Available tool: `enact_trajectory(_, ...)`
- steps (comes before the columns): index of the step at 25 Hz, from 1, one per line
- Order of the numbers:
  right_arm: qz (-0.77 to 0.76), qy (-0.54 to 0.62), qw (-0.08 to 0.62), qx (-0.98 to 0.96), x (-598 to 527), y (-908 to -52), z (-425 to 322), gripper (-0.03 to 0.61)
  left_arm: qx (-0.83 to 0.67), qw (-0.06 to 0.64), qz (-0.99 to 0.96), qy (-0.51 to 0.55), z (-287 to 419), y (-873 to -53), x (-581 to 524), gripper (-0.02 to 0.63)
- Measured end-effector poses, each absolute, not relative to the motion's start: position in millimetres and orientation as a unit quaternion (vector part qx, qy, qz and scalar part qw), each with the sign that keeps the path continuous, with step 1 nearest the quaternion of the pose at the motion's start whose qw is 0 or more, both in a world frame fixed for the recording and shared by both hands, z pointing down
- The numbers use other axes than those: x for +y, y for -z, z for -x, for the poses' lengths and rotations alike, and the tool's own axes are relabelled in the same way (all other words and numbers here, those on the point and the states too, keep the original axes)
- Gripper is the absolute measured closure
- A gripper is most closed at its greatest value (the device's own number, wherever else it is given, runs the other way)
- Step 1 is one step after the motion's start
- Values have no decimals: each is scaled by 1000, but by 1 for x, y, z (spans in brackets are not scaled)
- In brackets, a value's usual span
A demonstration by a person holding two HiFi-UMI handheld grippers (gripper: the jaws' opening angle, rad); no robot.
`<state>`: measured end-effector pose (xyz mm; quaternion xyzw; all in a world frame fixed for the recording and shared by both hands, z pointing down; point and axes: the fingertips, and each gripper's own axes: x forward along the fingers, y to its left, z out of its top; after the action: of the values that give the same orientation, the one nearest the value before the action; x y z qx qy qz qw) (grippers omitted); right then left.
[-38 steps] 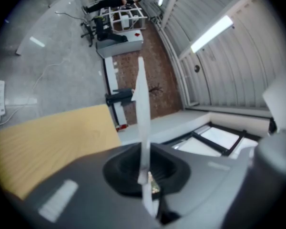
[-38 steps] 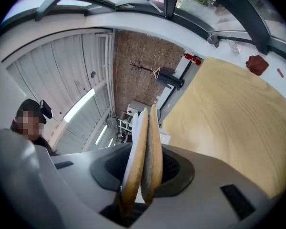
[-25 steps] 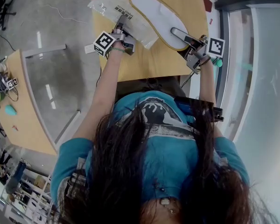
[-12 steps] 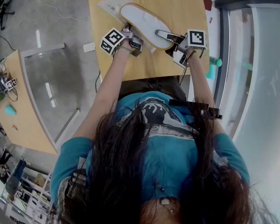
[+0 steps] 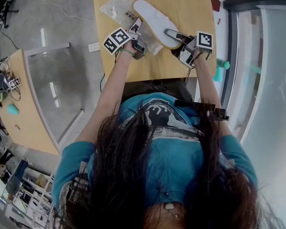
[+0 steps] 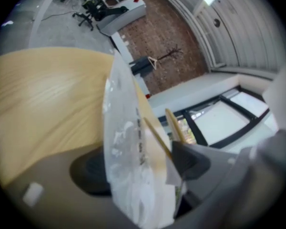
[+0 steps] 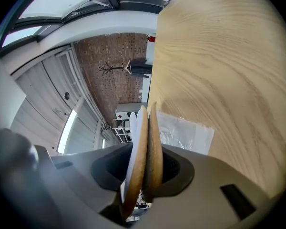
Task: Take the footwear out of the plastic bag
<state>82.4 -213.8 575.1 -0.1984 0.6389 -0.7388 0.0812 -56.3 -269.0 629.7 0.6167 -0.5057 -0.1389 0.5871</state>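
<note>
A clear plastic bag [image 5: 115,8] with a printed label lies on the wooden table [image 5: 190,4]. A pair of flat white slippers [image 5: 155,18] with tan edges rests across the bag's right end. My right gripper [image 5: 170,32] is shut on the slippers' near end; in the right gripper view their two tan-edged soles [image 7: 145,147] are pinched between the pads. My left gripper [image 5: 136,25] is at the bag's near right corner and its jaws are opening. In the left gripper view the bag [image 6: 121,142] and the slipper edges [image 6: 174,128] stand between the parted pads.
The table's near edge [image 5: 152,79] runs just in front of both grippers. A teal object [image 5: 219,67] sits off the table's right side by the glass wall. A second wooden table [image 5: 19,113] with small items stands far left.
The right gripper has carried the slippers left and farther onto the table. The left gripper moved right, and its jaws, shut on the bag before, have parted.
</note>
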Motion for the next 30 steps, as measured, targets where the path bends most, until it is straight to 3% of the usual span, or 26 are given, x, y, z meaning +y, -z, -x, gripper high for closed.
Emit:
enact_trajectory(5, 208, 707, 87, 670, -220, -564, -84, 459, -548, 539, -639, 36, 63, -626, -269, 130)
enact_trajectory(13, 189, 686, 81, 698, -216, -558, -75, 460, -607, 402, -683, -64, 86, -598, -261, 126)
enact_trajectory(30, 259, 706, -26, 659, -200, -623, -36, 460, -554, 449, -701, -14, 113, -593, -203, 127)
